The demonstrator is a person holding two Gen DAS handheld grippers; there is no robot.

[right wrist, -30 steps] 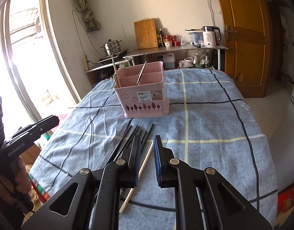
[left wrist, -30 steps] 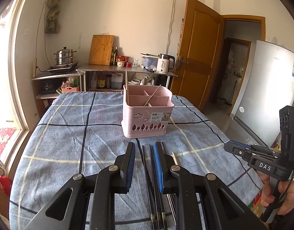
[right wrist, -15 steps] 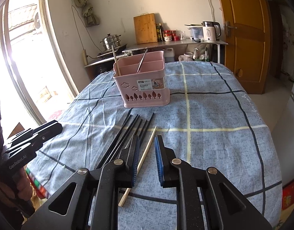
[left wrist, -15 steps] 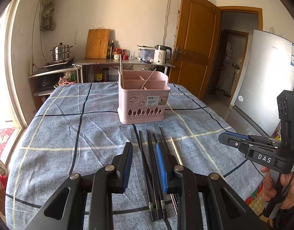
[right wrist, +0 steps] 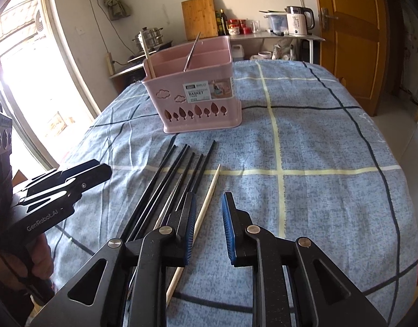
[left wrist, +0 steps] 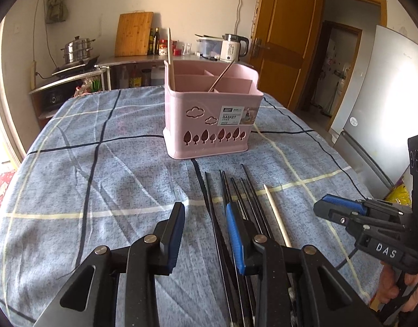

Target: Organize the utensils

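Left wrist view: left hand-held gripper (left wrist: 206,231) hovers low over the black chopsticks (left wrist: 237,190), jaws apart, empty; basket (left wrist: 211,120) beyond on the worktop (left wrist: 99,179).

Right wrist view: right hand-held gripper (right wrist: 209,226) open, empty, above the wooden chopstick (right wrist: 206,204).

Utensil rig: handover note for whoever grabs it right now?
Left gripper: open, empty, low over the black chopsticks.
Right gripper: open, empty, beside the wooden chopstick.
Pink basket stands upright on the blue tablecloth, behind the loose chopsticks.
Done: one wooden stick and one metal utensil already stand in the basket.
Left: the black chopsticks and the wooden one still lie on the cloth; nothing is gripped.
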